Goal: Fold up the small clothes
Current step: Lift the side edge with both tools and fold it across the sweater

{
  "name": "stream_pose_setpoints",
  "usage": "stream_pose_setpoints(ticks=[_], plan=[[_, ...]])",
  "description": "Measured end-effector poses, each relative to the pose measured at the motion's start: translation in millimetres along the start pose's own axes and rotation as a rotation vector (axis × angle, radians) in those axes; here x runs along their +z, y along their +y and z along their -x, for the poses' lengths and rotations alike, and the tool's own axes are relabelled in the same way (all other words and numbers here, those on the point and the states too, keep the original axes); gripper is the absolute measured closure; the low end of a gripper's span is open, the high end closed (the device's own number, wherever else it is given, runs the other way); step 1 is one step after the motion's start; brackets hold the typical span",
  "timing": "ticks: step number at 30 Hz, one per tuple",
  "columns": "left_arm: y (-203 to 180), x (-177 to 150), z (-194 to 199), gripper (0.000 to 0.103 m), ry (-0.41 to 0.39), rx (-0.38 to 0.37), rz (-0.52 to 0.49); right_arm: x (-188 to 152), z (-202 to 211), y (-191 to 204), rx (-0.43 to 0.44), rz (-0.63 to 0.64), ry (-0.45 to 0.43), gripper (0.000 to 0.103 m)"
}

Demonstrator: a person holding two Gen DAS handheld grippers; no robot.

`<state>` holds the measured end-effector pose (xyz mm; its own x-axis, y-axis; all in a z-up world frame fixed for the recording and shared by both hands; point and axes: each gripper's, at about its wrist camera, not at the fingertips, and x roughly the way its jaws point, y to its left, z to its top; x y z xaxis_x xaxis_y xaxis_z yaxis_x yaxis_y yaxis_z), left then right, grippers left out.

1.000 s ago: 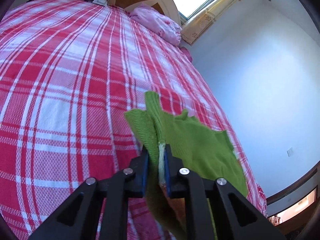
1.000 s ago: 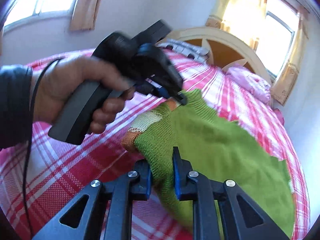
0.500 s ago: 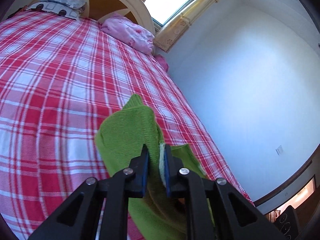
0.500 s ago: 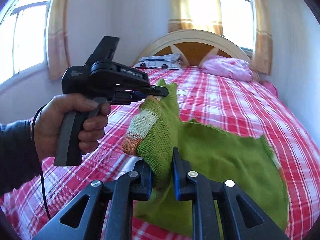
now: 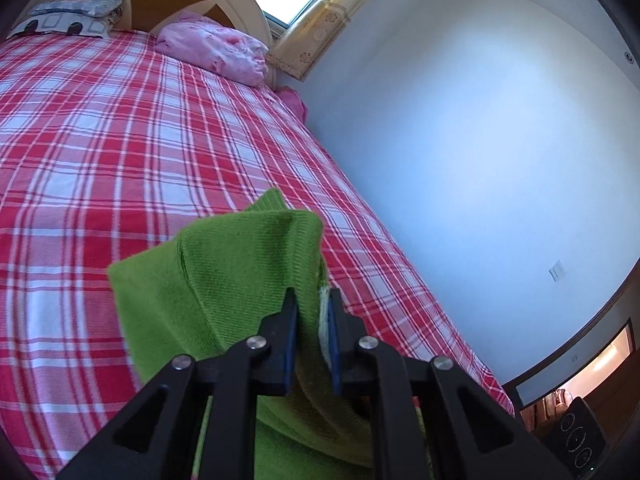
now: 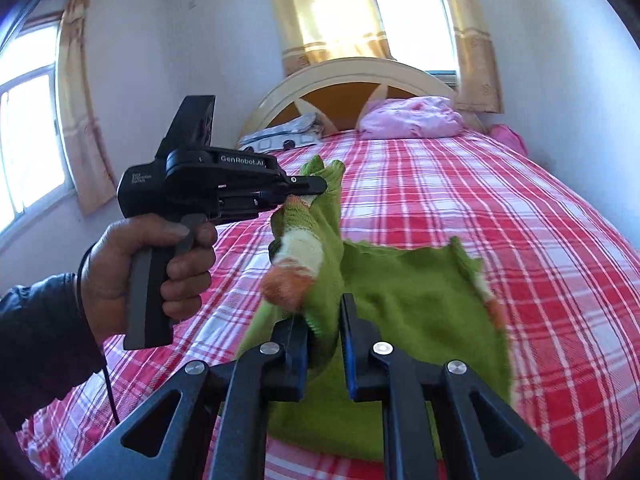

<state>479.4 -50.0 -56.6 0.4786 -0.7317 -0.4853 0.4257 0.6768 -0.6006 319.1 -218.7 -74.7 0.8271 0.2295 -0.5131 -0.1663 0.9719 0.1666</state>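
- Above a bed [image 6: 500, 216] with a red-and-white checked cover, a green knitted sweater [image 6: 400, 300] hangs between two hand-held claws, its lower part draped on the cover.
- The left claw [image 6: 316, 188], seen from the right wrist camera, is gripped pistol-fashion by a person's left hand [image 6: 140, 264], fingers wrapped round the handle, a dark sleeve [image 6: 36, 344] at the wrist; it points level across the bed and pinches the sweater's upper edge.
- From its own camera, the left claw [image 5: 313, 312] is nearly closed on a fold of green knit.
- The right claw [image 6: 323, 320] tilts down toward the bed, its jaws closing tight on a bunched fold beside the orange-and-white cuff [image 6: 296, 268].
- A pink pillow [image 6: 412, 118] lies by the headboard [image 6: 360, 76].
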Motion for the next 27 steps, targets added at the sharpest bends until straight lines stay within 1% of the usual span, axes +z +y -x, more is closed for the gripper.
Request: stream_pose_setpoints(ticks=[2,5,12,15,17,21,25,26,27], plan=[[-6.1,-1.9,-11.6,0.089,0.018,-0.004,-0.003,-1.1,2.9,-13.5,-0.002,-0.022,0.002,0.095],[-15.2,-4.5,-28.4,0.089,0.045,-0.003,-0.016,-4.0,5.0,-32.2,-0.004,-0.052,0.021,0.095],[-42.2,-13.2,-62.2,0.089,0.110,-0.014,-0.054,-15.9,18.5,-73.1,-0.021,-0.140,0.034,0.096],[-52.5,-17.0,-76.0,0.089,0.141,0.010,-0.086,-22.7,21.1,-85.2,-0.016,-0.177,0.051,0.096],[-59.3,-20.1,-86.2,0.089,0.162,0.040,-0.120,-30.1,18.6,-92.1,-0.005,-0.205,0.078,0.096],[-70.9,-26.1,-99.0,0.089,0.192,0.074,-0.178,-43.4,14.0,-103.6,-0.016,-0.247,0.115,0.096],[-84.2,-32.4,-106.2,0.084,0.212,0.132,-0.249,-54.0,10.4,-114.5,-0.016,-0.299,0.149,0.095],[-87.2,-33.2,-104.6,0.082,0.208,0.143,-0.260,-57.9,9.3,-117.1,-0.011,-0.313,0.159,0.095],[-90.5,-34.4,-101.9,0.082,0.206,0.138,-0.270,-61.4,8.5,-119.0,-0.009,-0.323,0.168,0.095]])
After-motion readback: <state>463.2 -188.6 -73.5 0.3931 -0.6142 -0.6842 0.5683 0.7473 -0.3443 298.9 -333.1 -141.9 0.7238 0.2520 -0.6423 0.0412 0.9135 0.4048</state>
